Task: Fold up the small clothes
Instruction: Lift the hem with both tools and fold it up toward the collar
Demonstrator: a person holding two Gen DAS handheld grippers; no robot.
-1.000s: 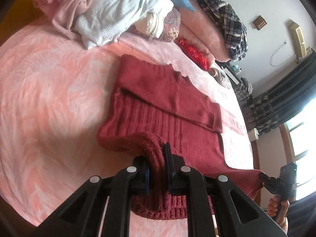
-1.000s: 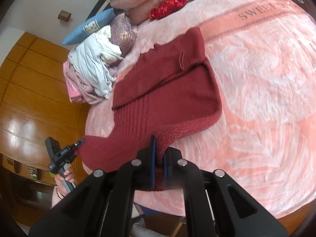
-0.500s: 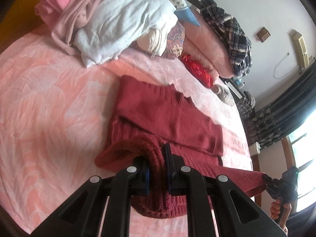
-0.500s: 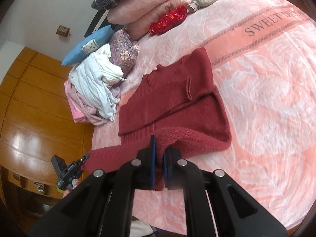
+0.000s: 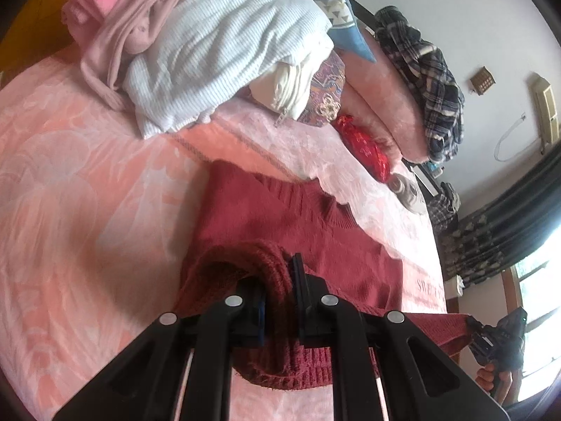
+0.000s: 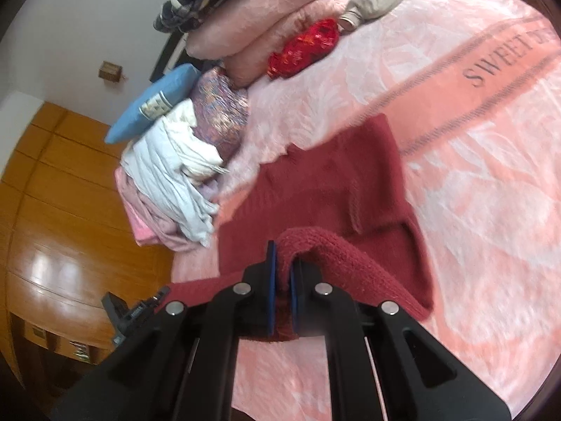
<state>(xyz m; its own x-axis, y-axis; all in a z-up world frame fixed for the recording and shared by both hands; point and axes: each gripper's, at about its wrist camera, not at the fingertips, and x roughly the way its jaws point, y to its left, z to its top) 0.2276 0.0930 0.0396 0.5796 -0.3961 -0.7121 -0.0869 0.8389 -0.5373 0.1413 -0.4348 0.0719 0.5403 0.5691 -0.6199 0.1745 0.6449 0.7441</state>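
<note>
A dark red knit sweater (image 5: 280, 210) lies on the pink bedspread (image 5: 87, 193), sleeves folded across its chest. My left gripper (image 5: 280, 280) is shut on one corner of its bottom hem, lifted over the body. My right gripper (image 6: 283, 273) is shut on the other hem corner of the sweater (image 6: 333, 182). The hem stretches between them. The right gripper also shows in the left wrist view (image 5: 498, 336), and the left gripper in the right wrist view (image 6: 140, 308).
A pile of white and pink clothes (image 5: 196, 42) lies at the bed's head, beside a blue pillow (image 6: 150, 101), folded pink blankets (image 6: 273, 28) with a plaid garment (image 5: 431, 80), and a red pouch (image 6: 305, 45). A wooden wardrobe (image 6: 52, 210) stands left of the bed.
Both grippers have carried the sweater's hem forward over its body toward the collar. The lower half now lies folded over and covers more of the sweater.
</note>
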